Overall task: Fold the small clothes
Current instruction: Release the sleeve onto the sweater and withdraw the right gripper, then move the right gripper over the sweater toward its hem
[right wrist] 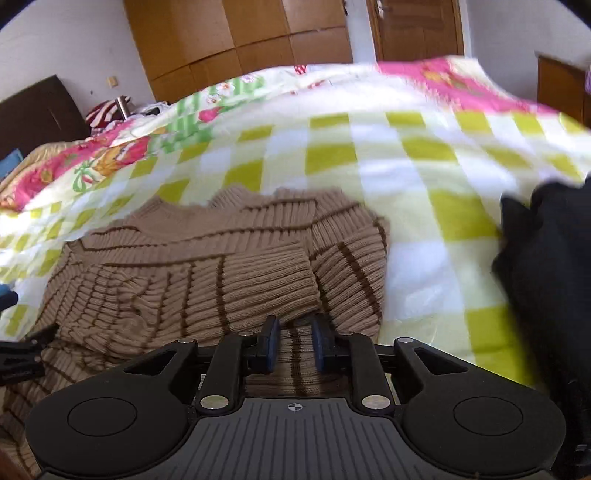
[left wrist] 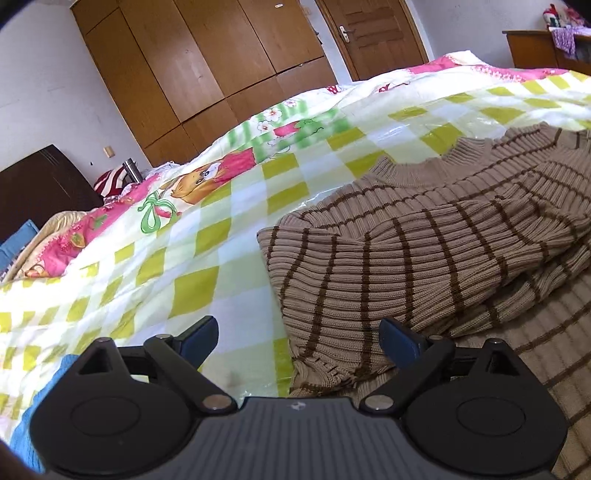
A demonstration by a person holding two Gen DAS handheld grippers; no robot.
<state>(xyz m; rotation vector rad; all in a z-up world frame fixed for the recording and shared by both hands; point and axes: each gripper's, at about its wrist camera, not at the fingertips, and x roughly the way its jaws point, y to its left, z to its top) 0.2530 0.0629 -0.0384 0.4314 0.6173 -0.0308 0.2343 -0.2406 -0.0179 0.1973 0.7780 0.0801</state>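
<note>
A small tan ribbed sweater with brown stripes (left wrist: 424, 236) lies on the checked bedspread (left wrist: 207, 236), both sleeves folded in over its body. My left gripper (left wrist: 297, 338) is open and empty, low over the sweater's left edge, one finger over the bedspread and one over the knit. In the right wrist view the sweater (right wrist: 207, 269) fills the lower left. My right gripper (right wrist: 294, 338) is narrowed with a small gap between its blue pads; sweater fabric shows in the gap, and I cannot tell whether it is pinched.
A black garment (right wrist: 546, 280) lies on the bedspread at the right. A blue cloth (left wrist: 26, 417) sits at the lower left. Pillows and a dark headboard (left wrist: 40, 184) are at the far left. Wooden wardrobe (left wrist: 207, 66) and door (left wrist: 373, 33) stand behind the bed.
</note>
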